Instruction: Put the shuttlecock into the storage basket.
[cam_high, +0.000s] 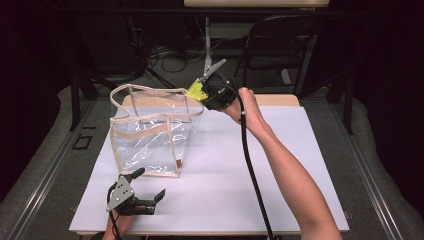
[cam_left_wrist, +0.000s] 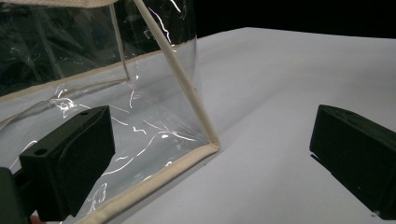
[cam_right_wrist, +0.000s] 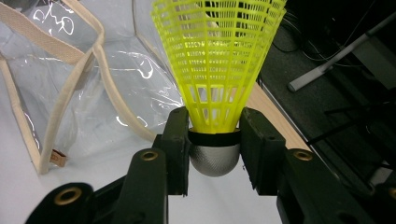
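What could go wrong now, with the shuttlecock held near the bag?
1. The right gripper clamps the shuttlecock only at its narrow base, so it may tilt or slip out.
2. The bag is soft and stands unheld, since the left gripper is open beside it; a nudge on its rim could tip it or close the mouth.

Yellow shuttlecock (cam_right_wrist: 217, 60), clear beige-trim bag (cam_high: 150, 135).

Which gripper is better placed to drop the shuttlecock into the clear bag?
Right. The right gripper already clamps the yellow shuttlecock beside the clear bag's open rim. The left gripper rests open and empty near the bag's bottom corner.
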